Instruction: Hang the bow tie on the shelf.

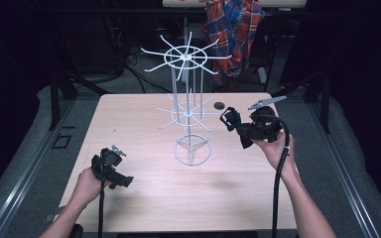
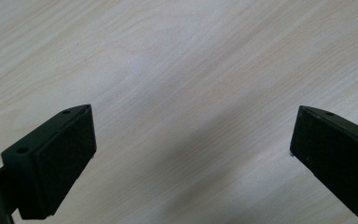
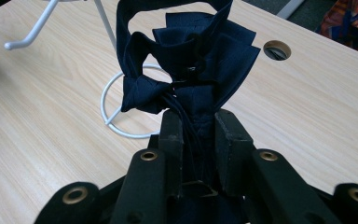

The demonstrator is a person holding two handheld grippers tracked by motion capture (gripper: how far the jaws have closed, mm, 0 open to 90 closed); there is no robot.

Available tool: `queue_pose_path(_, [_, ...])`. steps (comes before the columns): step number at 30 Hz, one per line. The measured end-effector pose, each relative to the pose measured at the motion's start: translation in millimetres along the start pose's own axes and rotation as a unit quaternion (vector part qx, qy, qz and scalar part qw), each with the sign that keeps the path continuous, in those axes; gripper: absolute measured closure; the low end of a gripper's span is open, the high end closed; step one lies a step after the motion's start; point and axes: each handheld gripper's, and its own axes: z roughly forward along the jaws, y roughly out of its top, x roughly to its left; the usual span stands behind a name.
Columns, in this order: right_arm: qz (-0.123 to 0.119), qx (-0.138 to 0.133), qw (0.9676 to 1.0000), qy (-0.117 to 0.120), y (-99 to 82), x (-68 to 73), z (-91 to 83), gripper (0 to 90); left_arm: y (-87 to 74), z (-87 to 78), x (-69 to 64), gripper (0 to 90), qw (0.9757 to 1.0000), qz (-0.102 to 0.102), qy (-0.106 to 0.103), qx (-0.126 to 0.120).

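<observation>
Wooden table (image 1: pixel 144 119), navy cloth (image 3: pixel 191 60) clamped between right tongs (image 3: pixel 198 128).

The navy cloth's (image 3: pixel 191 60) lower end was hidden between the right claw's (image 3: pixel 200 126) jaws; its top was cropped.

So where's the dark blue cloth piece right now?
The dark blue cloth piece is clamped in the right gripper, held above the table on its right side, just right of the white wire rack.
</observation>
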Motion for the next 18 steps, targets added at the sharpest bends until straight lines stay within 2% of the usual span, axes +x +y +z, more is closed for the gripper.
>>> queue_pose_path(18, [-0.003, -0.003, 1.0, 0.002, 4.4, 1.5, -0.3, 74.3, 0.0, 0.3, 0.4, 0.2, 1.0, 0.0, 0.001, 0.002])
